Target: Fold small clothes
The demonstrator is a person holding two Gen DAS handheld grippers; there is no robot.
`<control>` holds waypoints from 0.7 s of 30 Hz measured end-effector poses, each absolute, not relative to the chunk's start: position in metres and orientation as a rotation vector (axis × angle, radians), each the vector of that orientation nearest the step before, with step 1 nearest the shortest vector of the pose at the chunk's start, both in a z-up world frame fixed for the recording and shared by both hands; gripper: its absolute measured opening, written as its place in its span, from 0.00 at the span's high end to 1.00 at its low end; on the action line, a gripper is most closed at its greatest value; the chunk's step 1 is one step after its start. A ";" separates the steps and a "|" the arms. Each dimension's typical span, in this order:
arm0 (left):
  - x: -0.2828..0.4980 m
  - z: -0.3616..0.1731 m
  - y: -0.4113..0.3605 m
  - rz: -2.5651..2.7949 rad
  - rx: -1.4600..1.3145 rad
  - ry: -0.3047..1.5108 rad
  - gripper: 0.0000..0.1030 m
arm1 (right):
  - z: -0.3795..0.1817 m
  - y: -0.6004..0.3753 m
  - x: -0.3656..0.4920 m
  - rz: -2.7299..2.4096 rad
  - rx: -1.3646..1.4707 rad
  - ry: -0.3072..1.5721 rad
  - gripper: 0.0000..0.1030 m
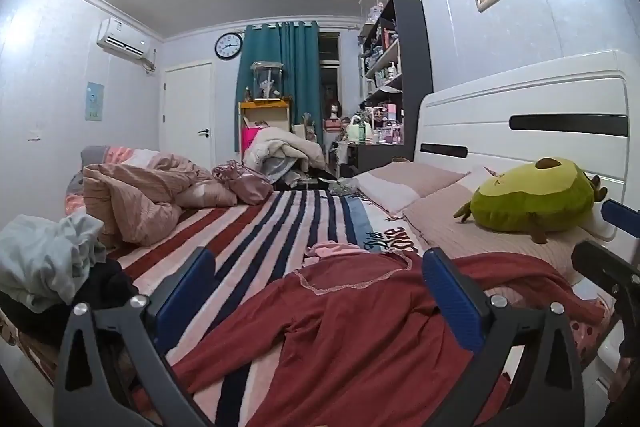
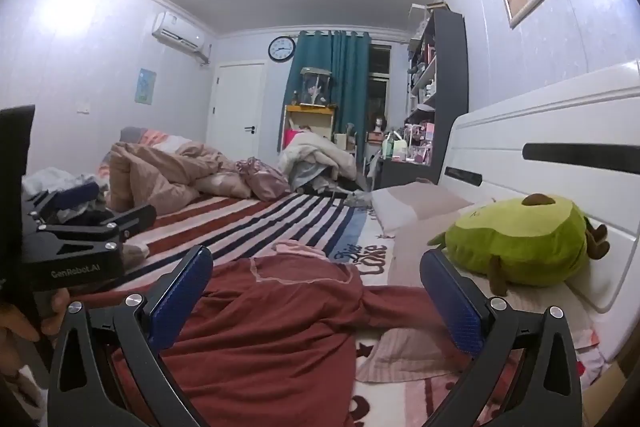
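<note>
A dark red long-sleeved top (image 1: 360,323) lies spread and rumpled on the striped bed blanket (image 1: 256,227), with a small pink garment (image 1: 332,250) at its collar. My left gripper (image 1: 320,291) is open and empty, hovering just above the red top. My right gripper (image 2: 320,291) is open and empty above the same top (image 2: 264,331), whose sleeve runs right toward the pillow. The left gripper (image 2: 96,207) also shows at the left of the right wrist view, and the right gripper's finger (image 1: 618,213) at the far right of the left wrist view.
A green avocado plush (image 1: 532,197) lies on the pillows (image 1: 404,183) by the white headboard (image 1: 520,115). A pile of clothes (image 1: 52,263) sits at the left bed edge. A bunched pink duvet (image 1: 140,191) lies at the far end.
</note>
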State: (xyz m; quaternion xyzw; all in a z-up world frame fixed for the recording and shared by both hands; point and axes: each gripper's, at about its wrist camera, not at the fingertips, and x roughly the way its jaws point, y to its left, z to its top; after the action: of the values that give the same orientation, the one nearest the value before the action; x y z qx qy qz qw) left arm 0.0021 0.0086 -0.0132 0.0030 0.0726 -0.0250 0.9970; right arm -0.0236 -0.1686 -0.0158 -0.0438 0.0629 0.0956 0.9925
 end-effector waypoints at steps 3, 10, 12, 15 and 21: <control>0.004 -0.013 0.009 -0.048 0.005 0.151 0.01 | -0.015 -0.171 -0.025 0.193 -0.079 0.126 0.00; 0.004 -0.013 0.009 -0.070 0.007 0.153 0.01 | -0.015 -0.175 -0.025 0.197 -0.051 0.126 0.00; 0.005 -0.013 0.007 -0.067 0.007 0.155 0.01 | -0.015 -0.174 -0.025 0.196 -0.050 0.126 0.00; 0.005 -0.011 0.008 -0.072 0.006 0.154 0.01 | -0.016 -0.175 -0.026 0.197 -0.045 0.127 0.00; 0.005 -0.011 0.008 -0.076 0.005 0.153 0.01 | -0.015 -0.176 -0.026 0.209 -0.018 0.135 0.00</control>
State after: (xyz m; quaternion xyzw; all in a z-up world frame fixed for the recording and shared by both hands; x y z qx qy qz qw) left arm 0.0049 0.0084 -0.0105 0.0024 0.0766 -0.0380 0.9963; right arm -0.0256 -0.1760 -0.0148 -0.0092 0.0675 0.1044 0.9922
